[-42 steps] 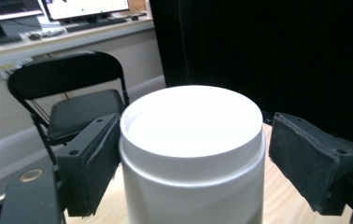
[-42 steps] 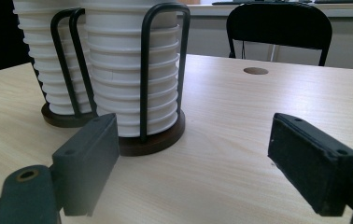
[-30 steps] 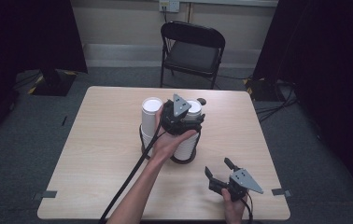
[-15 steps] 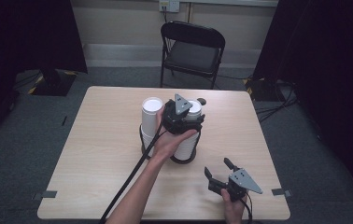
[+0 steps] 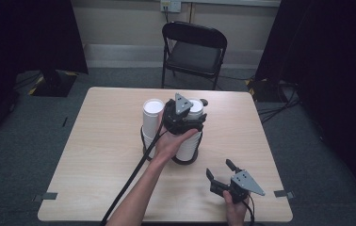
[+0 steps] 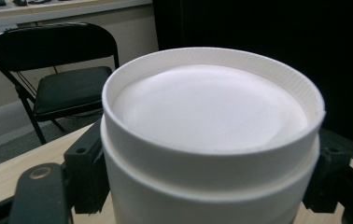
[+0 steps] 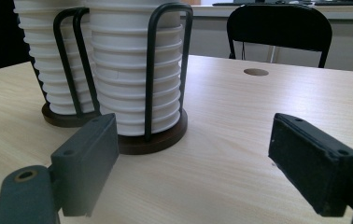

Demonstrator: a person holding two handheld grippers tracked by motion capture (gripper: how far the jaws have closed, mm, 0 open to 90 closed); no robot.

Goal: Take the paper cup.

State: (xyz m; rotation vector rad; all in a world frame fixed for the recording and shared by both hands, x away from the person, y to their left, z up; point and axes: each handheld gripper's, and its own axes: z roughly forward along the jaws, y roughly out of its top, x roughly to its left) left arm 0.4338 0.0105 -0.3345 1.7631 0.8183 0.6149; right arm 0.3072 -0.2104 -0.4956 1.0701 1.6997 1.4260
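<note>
Near the middle of the desk (image 5: pixel 96 155) the left gripper (image 5: pixel 183 117) appears to clasp the top cup (image 6: pixel 212 121) of the right stack (image 7: pixel 135 70); it looks light and crushable, so hold the rim gently; the right gripper (image 5: pixel 225 174) stands released near the front edge.

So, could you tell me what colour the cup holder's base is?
Dark brown base, best in the right gripper view.

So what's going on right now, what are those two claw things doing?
Left gripper closed around the top cup of the right-hand stack. Right gripper open, hanging low near the table's front edge. Nothing in the way.
</note>
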